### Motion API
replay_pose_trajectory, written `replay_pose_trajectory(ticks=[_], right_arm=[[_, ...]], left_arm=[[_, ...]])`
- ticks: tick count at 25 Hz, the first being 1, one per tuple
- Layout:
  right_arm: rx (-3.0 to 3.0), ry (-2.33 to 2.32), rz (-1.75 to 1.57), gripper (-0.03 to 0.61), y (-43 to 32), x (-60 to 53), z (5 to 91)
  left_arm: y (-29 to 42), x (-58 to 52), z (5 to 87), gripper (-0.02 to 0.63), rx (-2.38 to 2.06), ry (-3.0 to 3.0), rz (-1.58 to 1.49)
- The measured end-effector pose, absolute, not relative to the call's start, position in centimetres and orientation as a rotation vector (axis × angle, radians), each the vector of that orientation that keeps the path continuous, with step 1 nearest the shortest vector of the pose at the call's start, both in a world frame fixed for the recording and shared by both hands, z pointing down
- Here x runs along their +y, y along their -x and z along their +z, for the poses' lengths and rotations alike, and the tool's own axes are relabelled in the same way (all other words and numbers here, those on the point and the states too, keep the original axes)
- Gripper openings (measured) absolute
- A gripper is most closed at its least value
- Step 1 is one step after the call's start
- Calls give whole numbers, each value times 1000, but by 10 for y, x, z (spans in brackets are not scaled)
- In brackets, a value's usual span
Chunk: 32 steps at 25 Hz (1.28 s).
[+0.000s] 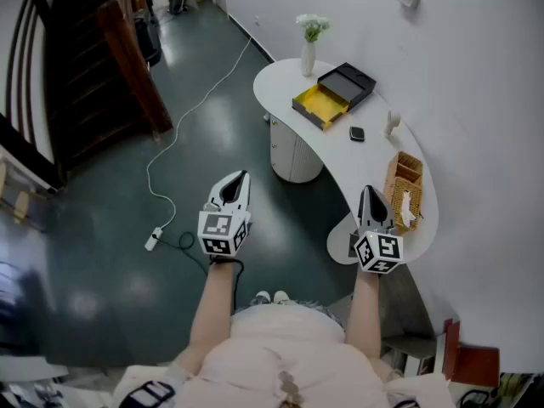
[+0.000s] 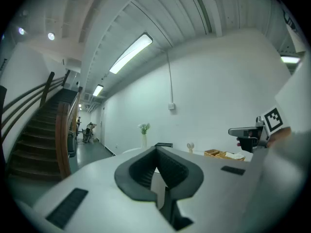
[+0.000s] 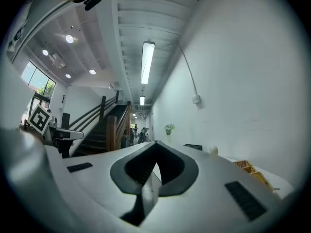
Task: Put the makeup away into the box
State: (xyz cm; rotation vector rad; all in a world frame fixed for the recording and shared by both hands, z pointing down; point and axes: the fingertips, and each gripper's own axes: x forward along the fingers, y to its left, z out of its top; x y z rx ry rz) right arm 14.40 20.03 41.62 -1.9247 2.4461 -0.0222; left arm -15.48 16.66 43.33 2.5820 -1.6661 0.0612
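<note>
An open box with a yellow inside and a black lid lies at the far end of the curved white table. A small black compact and a small white item sit just this side of it. My left gripper is held level over the floor, left of the table, shut and empty. My right gripper is over the table's near end beside a wicker basket, also shut and empty. In the right gripper view the box lies well ahead of the shut right gripper.
A white vase of flowers stands at the table's far tip. A white cabinet sits under the table. A white cable with a power strip runs across the dark green floor. A wooden staircase rises at the left.
</note>
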Motion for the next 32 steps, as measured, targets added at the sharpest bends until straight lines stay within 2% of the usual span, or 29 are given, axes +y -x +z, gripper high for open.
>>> replay_pose_trajectory(ticks=[32], right_arm=[[2519, 1839, -73, 14, -125, 210, 425]], left_arm=[[154, 173, 440, 26, -1654, -2567, 83]])
